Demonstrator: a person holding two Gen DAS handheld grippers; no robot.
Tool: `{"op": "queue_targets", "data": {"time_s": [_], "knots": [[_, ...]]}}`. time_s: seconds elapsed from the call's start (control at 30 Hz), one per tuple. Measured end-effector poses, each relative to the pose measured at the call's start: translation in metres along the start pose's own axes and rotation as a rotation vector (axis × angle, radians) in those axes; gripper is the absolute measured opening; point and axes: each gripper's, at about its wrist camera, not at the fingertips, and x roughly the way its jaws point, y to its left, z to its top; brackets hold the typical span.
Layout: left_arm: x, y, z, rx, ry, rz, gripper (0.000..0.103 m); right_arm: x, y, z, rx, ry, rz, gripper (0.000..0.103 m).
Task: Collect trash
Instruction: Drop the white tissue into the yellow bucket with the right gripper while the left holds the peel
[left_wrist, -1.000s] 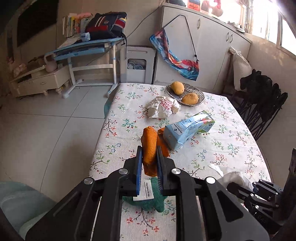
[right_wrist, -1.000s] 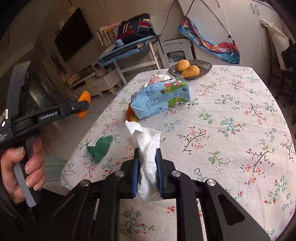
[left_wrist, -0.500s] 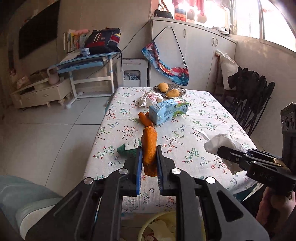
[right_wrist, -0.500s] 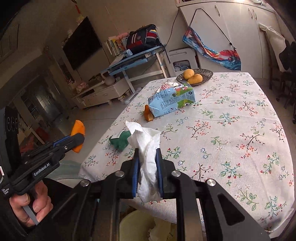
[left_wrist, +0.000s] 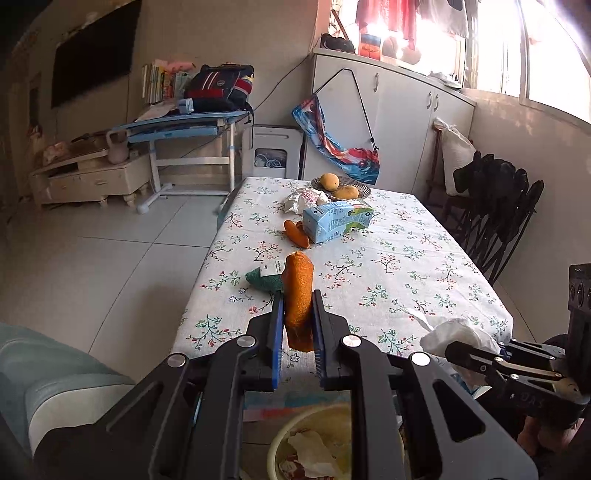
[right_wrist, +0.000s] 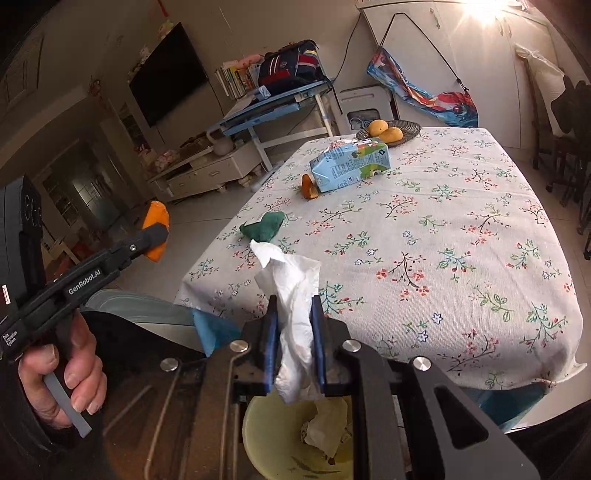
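Observation:
My left gripper (left_wrist: 298, 314) is shut on an orange peel (left_wrist: 298, 295), held off the table's near edge above a yellowish bin (left_wrist: 284, 443) that holds crumpled paper. My right gripper (right_wrist: 294, 321) is shut on a white tissue (right_wrist: 291, 291), right above the same bin (right_wrist: 266, 435). On the floral tablecloth (right_wrist: 443, 229) lie a green wrapper (right_wrist: 264, 226), a blue carton (right_wrist: 351, 164) on its side, a second orange peel (right_wrist: 308, 186) and a crumpled white wrapper (left_wrist: 304, 199).
A dish with two mangoes (left_wrist: 340, 186) stands at the table's far end. Dark folding chairs (left_wrist: 495, 206) stand to the right of the table. A teal seat (left_wrist: 44, 373) is at the near left. A blue desk (left_wrist: 184, 125) stands beyond.
Both grippers have drawn back from the table with their loads and now hang over the bin, which has come into view below them. The table items have not moved.

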Motion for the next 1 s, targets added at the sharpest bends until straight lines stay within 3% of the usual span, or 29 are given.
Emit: {"op": "queue_targets", "data": {"time_s": [0.23,0.47,0.6,0.63,0.7,1.0], "knots": [[-0.012,-0.004,-0.009,0.006,-0.004,-0.004,0.014,-0.001,0.012,-0.025,-0.018,0.077,0.008,0.017],[-0.019,-0.004,-0.015,0.009,-0.002,-0.003,0.014,0.014,0.028,-0.052,-0.061,0.209,0.016,0.018],[-0.022,-0.008,-0.018,0.015,-0.002,-0.003,0.014,0.026,0.033,-0.063,-0.087,0.278,0.014,0.026],[-0.022,-0.009,-0.018,0.017,-0.002,-0.002,0.014,0.027,0.034,-0.065,-0.09,0.283,0.008,0.035],[-0.022,-0.01,-0.019,0.02,-0.002,-0.002,0.014,0.028,0.034,-0.065,-0.091,0.281,-0.002,0.041],[-0.021,-0.016,-0.019,0.036,0.003,-0.006,0.014,0.014,0.026,-0.056,-0.046,0.188,-0.015,0.054]]}}
